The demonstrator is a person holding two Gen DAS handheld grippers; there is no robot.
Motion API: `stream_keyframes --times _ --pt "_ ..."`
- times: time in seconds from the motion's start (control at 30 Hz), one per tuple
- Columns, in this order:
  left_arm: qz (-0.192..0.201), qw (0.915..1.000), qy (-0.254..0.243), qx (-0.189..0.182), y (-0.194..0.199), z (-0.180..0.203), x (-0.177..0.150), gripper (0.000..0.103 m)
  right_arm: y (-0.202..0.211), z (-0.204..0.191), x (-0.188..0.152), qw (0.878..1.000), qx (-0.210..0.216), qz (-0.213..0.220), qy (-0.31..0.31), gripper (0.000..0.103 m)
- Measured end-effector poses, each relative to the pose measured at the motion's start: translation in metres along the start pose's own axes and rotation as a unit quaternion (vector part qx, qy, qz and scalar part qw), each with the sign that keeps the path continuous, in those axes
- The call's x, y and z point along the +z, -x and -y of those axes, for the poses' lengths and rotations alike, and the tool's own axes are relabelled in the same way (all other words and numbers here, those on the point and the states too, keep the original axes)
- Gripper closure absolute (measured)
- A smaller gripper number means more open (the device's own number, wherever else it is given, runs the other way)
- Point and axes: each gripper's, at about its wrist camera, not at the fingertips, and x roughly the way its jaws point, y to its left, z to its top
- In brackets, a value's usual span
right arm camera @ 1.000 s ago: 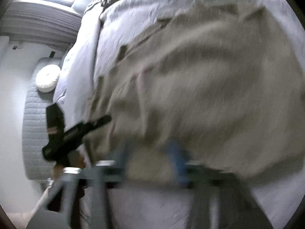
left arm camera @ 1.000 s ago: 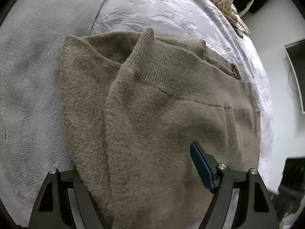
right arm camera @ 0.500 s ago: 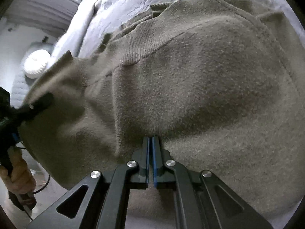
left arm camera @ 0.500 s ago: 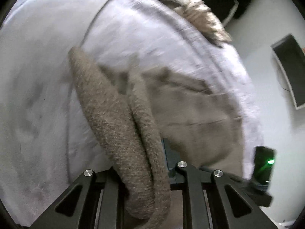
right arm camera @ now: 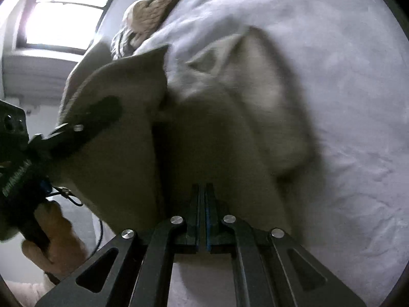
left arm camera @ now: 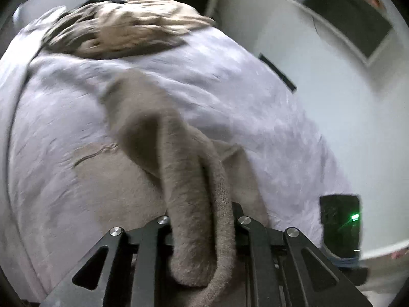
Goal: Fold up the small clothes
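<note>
A taupe knit sweater [left arm camera: 179, 153] hangs lifted off the bed between my two grippers. In the left wrist view my left gripper [left arm camera: 202, 215] is shut on a thick rolled fold of it, which bulges out between the fingers and droops towards the camera. In the right wrist view my right gripper [right arm camera: 203, 192] is shut on another edge of the sweater [right arm camera: 230, 128], its blue pads pressed together on the cloth. The left gripper [right arm camera: 87, 125] shows there at the left, clamped on the raised part, with a hand [right arm camera: 53, 238] on its handle. The sweater's far end still rests on the blanket.
The bed is covered by a pale lavender blanket [left arm camera: 242, 89]. A heap of beige and striped clothes [left arm camera: 133, 28] lies at its far end. A white wall with a dark framed panel [left arm camera: 345, 18] is to the right, and a bright window [right arm camera: 64, 18] to the left.
My left gripper, open over the flat sweater a second ago, has shut on a fold. Both grippers have since lifted and swung the sweater off the blanket, and it now hangs bunched.
</note>
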Motion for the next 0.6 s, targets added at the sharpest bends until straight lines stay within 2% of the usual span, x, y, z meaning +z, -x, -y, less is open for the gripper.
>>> stream_keyframes --times 0.07,0.1,0.2,0.3,0.4,0.43,0.47,0.5,0.53,0.6 --pt "-0.017 0.9991 -0.032 0.024 -0.026 0.024 0.000 0.084 -0.004 0.018 -0.001 0.999 0.014 -0.007 -0.033 0.098" --pt "-0.025 0.9982 -0.044 0.033 -0.036 0.034 -0.002 0.077 -0.005 0.023 -0.002 0.999 0.023 -0.007 -0.042 0.098" --pt "-0.043 0.9964 -0.057 0.046 -0.063 0.051 -0.009 0.043 -0.003 0.031 -0.002 0.997 0.042 -0.004 -0.057 0.098" --pt "-0.033 0.9962 -0.069 0.043 -0.055 0.056 -0.015 0.042 -0.003 0.031 0.001 0.997 0.051 -0.002 -0.060 0.098" --pt "-0.017 0.9967 -0.074 0.029 -0.037 0.057 -0.022 0.019 -0.005 0.027 0.001 0.993 0.087 0.021 -0.078 0.095" --pt "-0.005 0.9972 -0.071 0.024 -0.030 0.056 -0.022 0.019 0.000 0.030 0.002 0.990 0.104 0.030 -0.091 0.080" --pt "0.009 0.9977 -0.064 0.021 -0.018 0.052 -0.023 0.019 0.002 0.034 0.004 0.986 0.124 0.038 -0.105 0.052" --pt "0.019 0.9983 -0.053 0.016 -0.007 0.046 -0.024 0.019 0.006 0.038 0.007 0.978 0.158 0.049 -0.124 0.039" --pt "0.023 0.9987 -0.044 0.012 -0.002 0.043 -0.023 0.019 0.008 0.041 0.008 0.973 0.178 0.054 -0.136 0.032" --pt "0.032 0.9993 -0.016 -0.006 0.017 0.026 -0.025 0.019 0.010 0.043 0.013 0.968 0.196 0.054 -0.148 0.032"
